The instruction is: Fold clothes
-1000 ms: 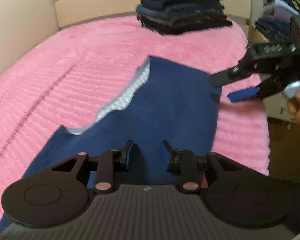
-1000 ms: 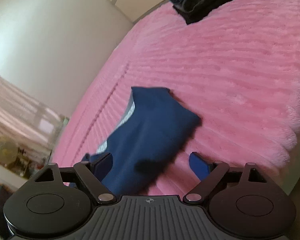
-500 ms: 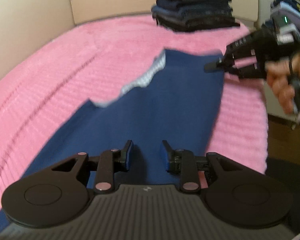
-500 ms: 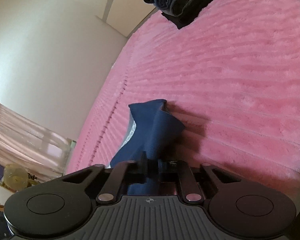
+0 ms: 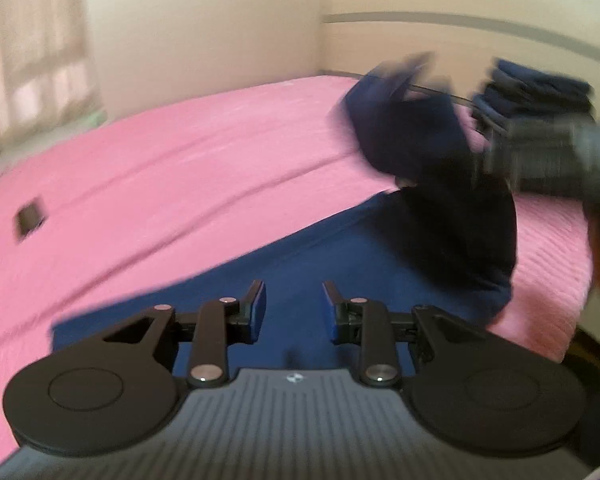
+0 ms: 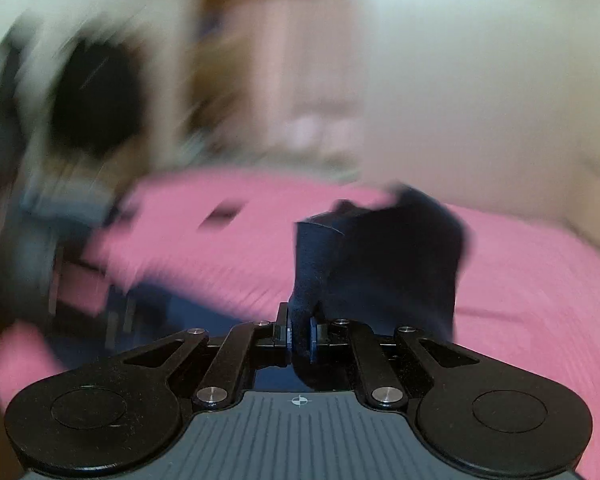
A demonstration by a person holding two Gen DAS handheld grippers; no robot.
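Lying across the ribbed pink bedspread (image 5: 180, 168), the dark navy cloth garment (image 5: 340, 264) runs from low left up toward the right, one end raised off the bed. Far left on the spread, a small dark flat rectangular object (image 5: 30, 220), well apart from the cloth. Low in the left wrist view, the left gripper (image 5: 294, 312): blue pads (image 5: 259, 306) standing apart, navy cloth showing behind the gap, no pad seen pressing on it; whether a layer sits between them, cannot tell. Further right, the lifted navy end bunched in the air, heavily blurred, with the right gripper (image 6: 300, 334) clamped together on a pinch of fabric, cloth draping forward beyond the tips. Far right against the headboard, a stack of folded dark blue clothes (image 5: 536, 92).

Judged step: carrying the raised end over to make a fold. Doing it well likely means keeping the right pinch firm, sweeping low and steady so the fabric lays flat rather than flopping, holding the near part down with the left tool, and lining up edge on edge before letting go. Risk: a twisted or rumpled layer if swung too fast.
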